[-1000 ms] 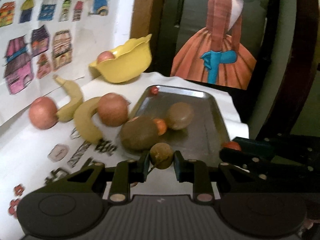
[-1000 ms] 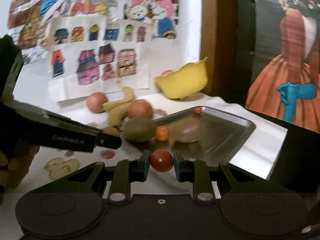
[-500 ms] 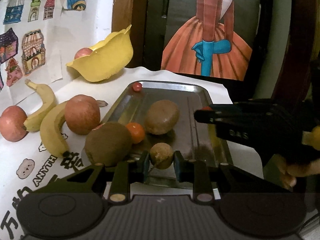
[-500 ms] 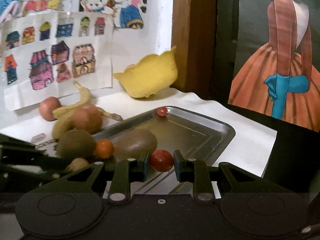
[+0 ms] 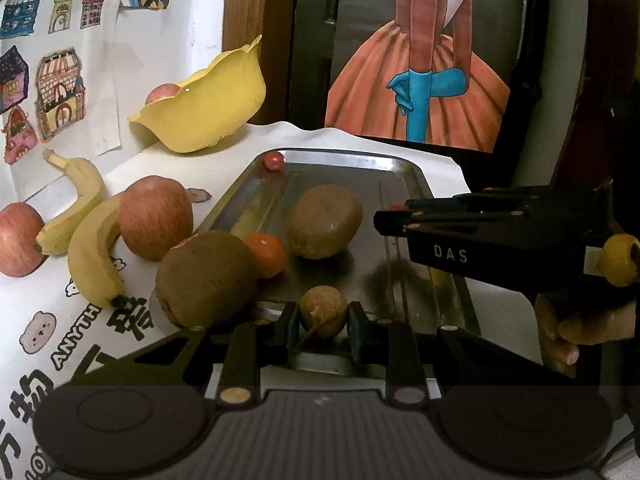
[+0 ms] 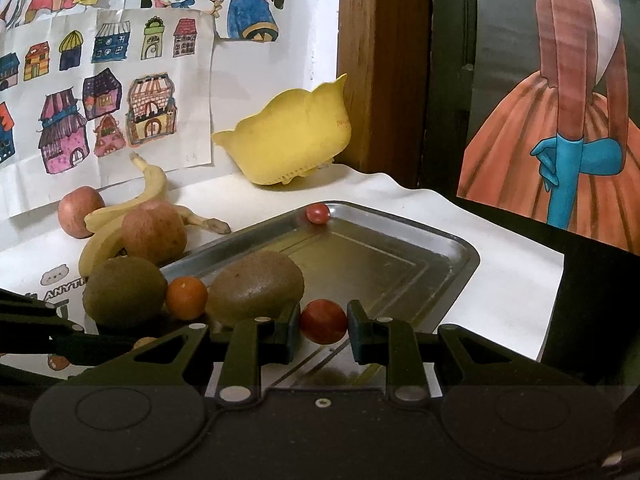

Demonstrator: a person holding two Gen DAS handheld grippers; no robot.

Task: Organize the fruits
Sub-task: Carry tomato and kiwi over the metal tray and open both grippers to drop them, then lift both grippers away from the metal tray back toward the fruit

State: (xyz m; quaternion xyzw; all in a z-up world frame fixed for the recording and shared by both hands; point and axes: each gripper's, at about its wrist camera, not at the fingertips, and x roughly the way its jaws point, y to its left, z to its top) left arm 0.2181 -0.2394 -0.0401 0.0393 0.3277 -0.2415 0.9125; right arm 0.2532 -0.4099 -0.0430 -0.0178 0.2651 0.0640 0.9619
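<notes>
My left gripper (image 5: 323, 326) is shut on a small tan longan (image 5: 322, 317), held over the near edge of the steel tray (image 5: 404, 164). My right gripper (image 6: 323, 326) is shut on a red cherry tomato (image 6: 323, 321), over the tray's (image 6: 460, 248) near right side. On the tray lie a kiwi (image 5: 325, 221), a small orange fruit (image 5: 266, 254) and another cherry tomato (image 5: 273, 160) at the far corner. A second kiwi (image 5: 205, 276) sits at the tray's left edge. The right gripper (image 5: 390, 210) shows from the side in the left wrist view.
Two apples (image 5: 155, 216) (image 5: 18, 238) and two bananas (image 5: 93, 256) (image 5: 76, 200) lie on the white cloth left of the tray. A yellow bowl (image 5: 208, 112) holding an apple stands by the wall. A hand (image 5: 576, 328) grips the right tool. Drawings hang behind.
Both grippers have moved forward and right over the tray, each still carrying its fruit. The right gripper now reaches over the tray's right side.
</notes>
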